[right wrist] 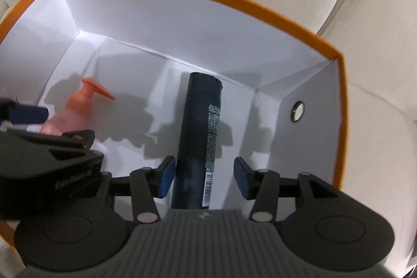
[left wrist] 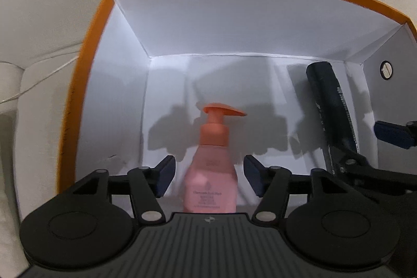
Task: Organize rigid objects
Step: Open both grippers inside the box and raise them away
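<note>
A pink pump bottle [left wrist: 211, 173] with an orange pump head lies on the floor of an orange box with white inside [left wrist: 86, 64]. My left gripper [left wrist: 208, 176] is open, its pads on either side of the bottle with gaps. A dark blue spray can [right wrist: 199, 142] lies in the same box [right wrist: 260, 9], to the right of the pink bottle [right wrist: 70, 116]. My right gripper [right wrist: 202, 177] is open around the can's near end, with a gap on the right side. The can also shows in the left wrist view [left wrist: 331, 108].
The box rests on a cream upholstered seat [left wrist: 47, 4] with cushion seams around it. A round metal eyelet [right wrist: 297, 111] sits in the box's right wall. The two grippers are close together inside the box; the left gripper's body [right wrist: 47, 163] fills the right view's left side.
</note>
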`<action>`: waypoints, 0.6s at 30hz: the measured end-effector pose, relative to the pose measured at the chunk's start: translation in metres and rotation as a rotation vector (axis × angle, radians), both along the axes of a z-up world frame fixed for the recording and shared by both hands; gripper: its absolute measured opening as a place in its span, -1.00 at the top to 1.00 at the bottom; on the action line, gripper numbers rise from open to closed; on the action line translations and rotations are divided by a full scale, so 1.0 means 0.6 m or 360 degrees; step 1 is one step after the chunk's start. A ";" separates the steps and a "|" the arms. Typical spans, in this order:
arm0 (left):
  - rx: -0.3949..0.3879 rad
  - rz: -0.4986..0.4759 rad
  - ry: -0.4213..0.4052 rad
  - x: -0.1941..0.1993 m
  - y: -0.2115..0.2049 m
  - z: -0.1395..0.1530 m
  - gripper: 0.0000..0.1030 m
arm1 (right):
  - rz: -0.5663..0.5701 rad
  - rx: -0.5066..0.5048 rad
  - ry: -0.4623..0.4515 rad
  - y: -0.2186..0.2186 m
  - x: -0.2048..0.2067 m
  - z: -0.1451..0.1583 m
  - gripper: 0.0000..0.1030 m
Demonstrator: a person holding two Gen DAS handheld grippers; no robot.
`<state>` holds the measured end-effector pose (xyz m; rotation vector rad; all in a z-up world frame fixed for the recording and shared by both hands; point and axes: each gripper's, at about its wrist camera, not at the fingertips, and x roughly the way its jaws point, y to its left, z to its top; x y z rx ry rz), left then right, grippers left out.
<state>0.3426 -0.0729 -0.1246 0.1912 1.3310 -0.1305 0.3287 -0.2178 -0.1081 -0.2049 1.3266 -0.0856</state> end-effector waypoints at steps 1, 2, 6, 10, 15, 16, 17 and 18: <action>-0.0022 0.0010 -0.0006 -0.003 0.002 0.007 -0.37 | 0.0008 -0.0007 -0.0017 0.001 -0.005 0.007 0.01; -0.0040 0.0022 -0.0011 -0.006 0.003 0.013 -0.37 | 0.0018 -0.0011 -0.0033 -0.002 -0.005 0.012 0.01; -0.0075 0.0044 -0.0064 -0.021 0.009 0.052 -0.37 | 0.0032 -0.0014 -0.0096 -0.004 -0.021 0.047 0.01; -0.0106 0.0042 -0.0130 -0.053 0.016 0.099 -0.38 | 0.0026 0.0007 -0.0151 -0.002 -0.051 0.088 0.00; -0.0136 0.0064 -0.0196 -0.107 0.030 0.151 -0.42 | -0.0004 0.0068 -0.0238 -0.006 -0.097 0.145 -0.04; -0.0140 0.0066 -0.0208 -0.116 0.034 0.157 -0.42 | -0.0009 0.0076 -0.0252 -0.005 -0.108 0.155 -0.05; -0.0133 0.0067 -0.0226 -0.129 0.037 0.166 -0.42 | -0.0010 0.0083 -0.0266 -0.002 -0.119 0.162 -0.05; -0.0128 0.0067 -0.0245 -0.141 0.041 0.169 -0.42 | -0.0013 0.0095 -0.0280 -0.001 -0.134 0.173 -0.05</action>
